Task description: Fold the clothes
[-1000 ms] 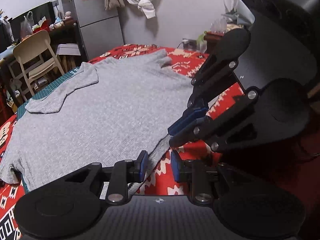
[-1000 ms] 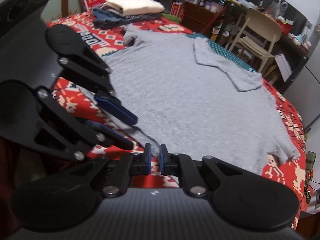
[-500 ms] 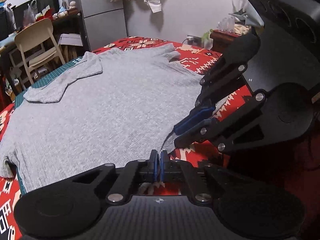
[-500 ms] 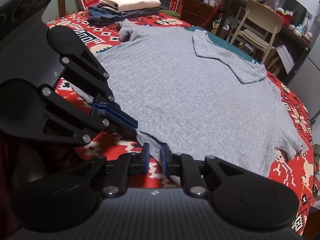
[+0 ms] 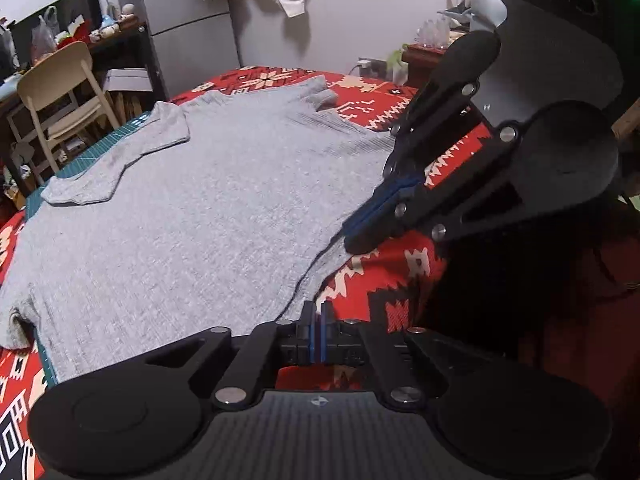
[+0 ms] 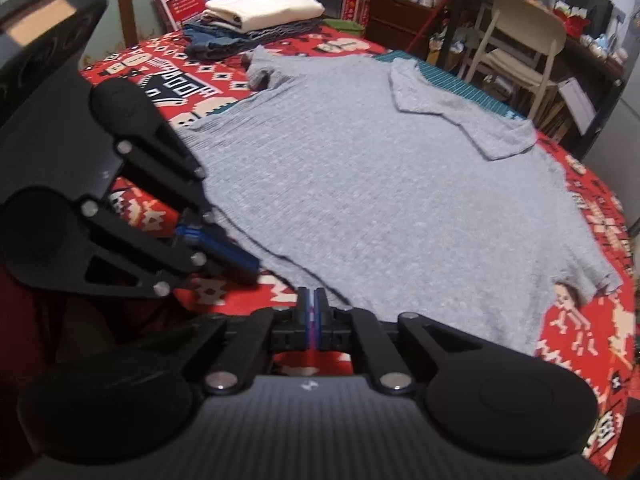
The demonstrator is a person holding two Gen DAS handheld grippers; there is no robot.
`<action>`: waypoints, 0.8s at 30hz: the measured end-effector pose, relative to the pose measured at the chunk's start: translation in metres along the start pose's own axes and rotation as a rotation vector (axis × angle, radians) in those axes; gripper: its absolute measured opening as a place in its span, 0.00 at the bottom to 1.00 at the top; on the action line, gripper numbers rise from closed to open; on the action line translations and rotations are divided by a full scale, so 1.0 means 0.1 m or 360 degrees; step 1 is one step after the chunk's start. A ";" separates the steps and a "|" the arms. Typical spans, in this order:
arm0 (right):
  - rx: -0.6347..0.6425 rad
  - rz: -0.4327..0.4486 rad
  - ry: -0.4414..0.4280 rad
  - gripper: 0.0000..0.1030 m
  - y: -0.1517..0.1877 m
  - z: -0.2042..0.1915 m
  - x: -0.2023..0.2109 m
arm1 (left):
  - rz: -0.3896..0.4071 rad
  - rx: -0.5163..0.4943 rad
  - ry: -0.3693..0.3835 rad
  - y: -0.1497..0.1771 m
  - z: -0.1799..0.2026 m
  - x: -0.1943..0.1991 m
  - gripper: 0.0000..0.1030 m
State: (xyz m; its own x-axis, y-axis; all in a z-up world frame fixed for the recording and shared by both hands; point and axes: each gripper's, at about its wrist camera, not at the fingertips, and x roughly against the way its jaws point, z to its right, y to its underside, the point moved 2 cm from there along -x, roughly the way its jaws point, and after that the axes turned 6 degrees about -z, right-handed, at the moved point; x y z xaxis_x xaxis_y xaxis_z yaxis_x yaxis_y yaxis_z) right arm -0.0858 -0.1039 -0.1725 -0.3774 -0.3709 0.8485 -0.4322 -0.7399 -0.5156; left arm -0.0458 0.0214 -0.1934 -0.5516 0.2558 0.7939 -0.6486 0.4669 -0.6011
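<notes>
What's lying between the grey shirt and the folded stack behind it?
Just a narrow bare strip of red patterned cloth separates grey shirt and folded stack, seen in the right wrist view.

One grey shirt (image 5: pixel 192 216), two grippers, one chair (image 6: pixel 516 36), one folded clothes stack (image 6: pixel 256 16)

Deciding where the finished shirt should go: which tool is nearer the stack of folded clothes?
Left. The left tool, jaws opening with the grey shirt hem between them, is on the side of the stack of folded clothes; the right tool pinches the hem farther away.
</notes>
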 end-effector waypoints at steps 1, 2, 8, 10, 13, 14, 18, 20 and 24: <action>0.0023 0.0000 0.0036 0.05 0.00 0.00 0.01 | 0.0012 0.0010 -0.0008 -0.01 -0.01 0.02 0.08; 0.0052 0.0000 0.0074 0.11 0.01 -0.01 0.01 | 0.0025 0.0021 -0.0015 -0.01 -0.01 0.04 0.09; 0.0300 -0.0017 0.0271 0.18 -0.03 -0.11 -0.08 | 0.0068 0.0079 -0.0049 -0.08 -0.09 0.09 0.10; 0.0376 -0.0032 0.0298 0.18 -0.04 -0.15 -0.12 | 0.0062 0.0103 -0.0049 -0.09 -0.12 0.07 0.14; 0.0466 -0.0050 0.0306 0.17 -0.04 -0.22 -0.16 | 0.0046 0.0129 -0.0035 -0.11 -0.15 0.02 0.20; 0.0498 -0.0056 0.0319 0.17 -0.04 -0.24 -0.18 | 0.0039 0.0130 -0.0035 -0.12 -0.16 0.00 0.20; 0.0612 -0.0075 0.0390 0.17 -0.02 -0.33 -0.23 | 0.0016 0.0122 -0.0037 -0.13 -0.17 -0.04 0.20; 0.0665 -0.0083 0.0426 0.17 -0.01 -0.36 -0.27 | 0.0005 0.0122 -0.0045 -0.11 -0.17 -0.05 0.20; 0.0758 -0.0104 0.0482 0.17 0.02 -0.39 -0.29 | 0.0001 0.0151 -0.0051 -0.06 -0.20 -0.07 0.21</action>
State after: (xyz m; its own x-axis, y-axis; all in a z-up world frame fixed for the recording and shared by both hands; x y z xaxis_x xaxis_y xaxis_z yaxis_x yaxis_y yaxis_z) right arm -0.1076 -0.0724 -0.2026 -0.6110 -0.1904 0.7684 -0.0717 -0.9534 -0.2932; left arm -0.0278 0.0340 -0.1935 -0.5675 0.2279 0.7912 -0.6942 0.3843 -0.6086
